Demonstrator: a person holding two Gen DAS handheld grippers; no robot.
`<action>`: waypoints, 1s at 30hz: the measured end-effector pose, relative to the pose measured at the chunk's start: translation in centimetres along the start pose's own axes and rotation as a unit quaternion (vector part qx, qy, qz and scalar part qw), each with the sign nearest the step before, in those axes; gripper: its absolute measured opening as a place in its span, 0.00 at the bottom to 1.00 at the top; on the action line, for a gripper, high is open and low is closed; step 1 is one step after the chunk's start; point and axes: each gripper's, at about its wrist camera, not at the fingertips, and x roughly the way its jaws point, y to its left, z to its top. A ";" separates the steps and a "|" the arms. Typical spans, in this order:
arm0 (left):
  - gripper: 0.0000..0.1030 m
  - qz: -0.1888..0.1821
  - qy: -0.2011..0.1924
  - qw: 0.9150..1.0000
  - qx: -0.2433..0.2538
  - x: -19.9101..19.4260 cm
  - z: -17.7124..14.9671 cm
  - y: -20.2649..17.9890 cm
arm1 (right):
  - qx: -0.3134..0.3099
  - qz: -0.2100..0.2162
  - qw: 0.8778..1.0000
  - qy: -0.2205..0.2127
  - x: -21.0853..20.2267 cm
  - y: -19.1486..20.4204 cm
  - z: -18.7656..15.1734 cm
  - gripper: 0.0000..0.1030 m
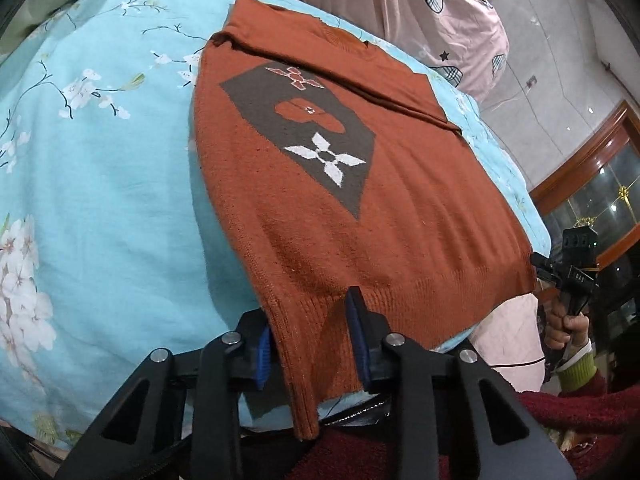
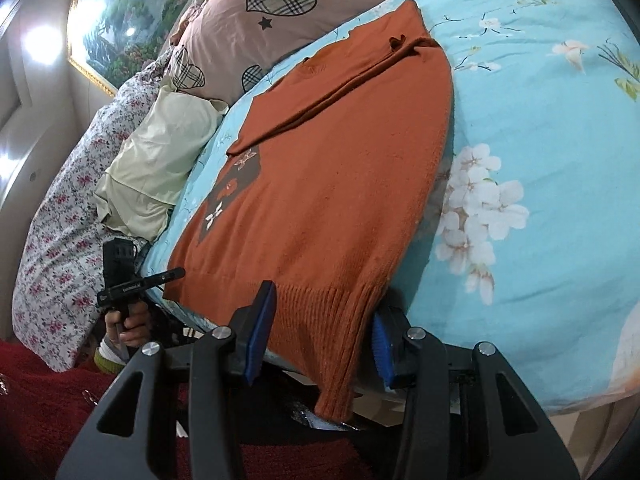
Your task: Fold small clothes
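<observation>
Two grippers straddle the hem corners of the orange sweater (image 1: 320, 208), which lies flat on the blue floral bedsheet (image 1: 100, 160). Left gripper (image 1: 310, 334) and right gripper (image 2: 320, 330) jaws are both spread, not pinching. Close both fully on the ribbing, then lift evenly toward the collar.

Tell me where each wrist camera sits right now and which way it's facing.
Left wrist: at the sweater's left hem corner, facing its collar; left gripper fingers open astride the hem, right gripper far right.
Right wrist: at the right hem corner, same way; right gripper open around the hem, left gripper at left.
Shared: sweater, blue floral bedspread, pink pillow.
</observation>
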 end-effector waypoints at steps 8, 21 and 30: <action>0.05 0.011 -0.010 1.000 0.016 -0.2 -0.1 -0.3 | -0.003 -0.020 1.000 -0.008 -0.7 -0.1 -0.5 0.08; 0.05 -0.028 -0.113 0.993 -0.015 -4.9 2.1 -0.9 | -0.013 0.017 0.997 -0.075 -3.3 1.6 2.6 0.07; 0.05 -0.022 -0.189 0.982 -0.014 -6.4 10.2 -1.7 | -0.009 0.007 0.988 -0.157 -4.0 1.1 10.4 0.07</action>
